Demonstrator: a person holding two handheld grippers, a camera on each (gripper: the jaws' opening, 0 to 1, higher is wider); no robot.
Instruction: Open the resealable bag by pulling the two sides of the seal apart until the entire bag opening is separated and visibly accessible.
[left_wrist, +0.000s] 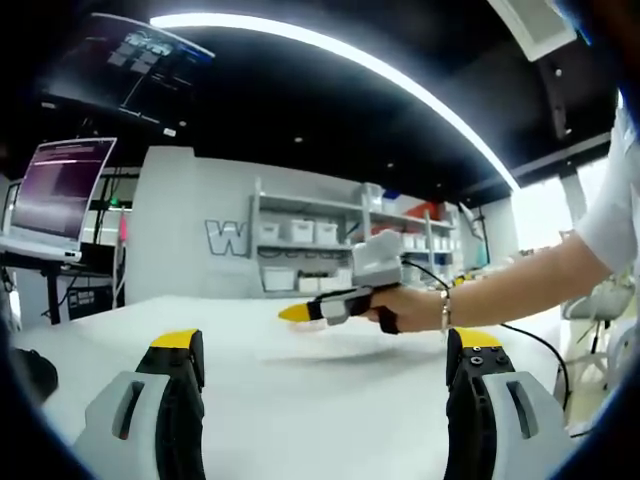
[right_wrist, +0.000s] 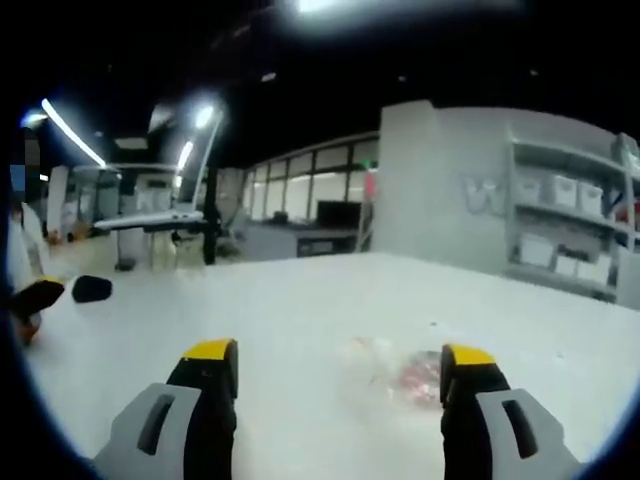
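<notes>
Left gripper (left_wrist: 322, 350): grey body, black jaws with yellow tips, standing wide apart with nothing between them, above the white desk (left_wrist: 300, 400).

Right gripper (right_wrist: 338, 365): same build, jaws likewise set wide apart and clamped on nothing. In the left gripper view it shows ahead of and beyond the jaws, toward the right one, held by a hand (left_wrist: 405, 305) with a bracelet at the wrist, yellow tip pointing left, above the desk; whether its jaws are parted cannot be told from that side-on view.

Bag (right_wrist: 395, 372): clear, crinkled plastic, lying flat on the desk just ahead of the right gripper's jaws, between them and closer to the right jaw, which hides its right edge. Something reddish-pink shows through the film at its right half; the left half looks pale and nearly see-through. The picture is soft, so the seal and whether it is open or closed cannot be made out. Neither jaw touches it.

Surroundings: monitor (left_wrist: 60, 190) far off beyond the left jaw of the left gripper; shelf with white boxes (left_wrist: 320, 240) against a grey wall straight ahead; a small dark object (right_wrist: 90, 289) on the desk well left of the right gripper's left jaw.
</notes>
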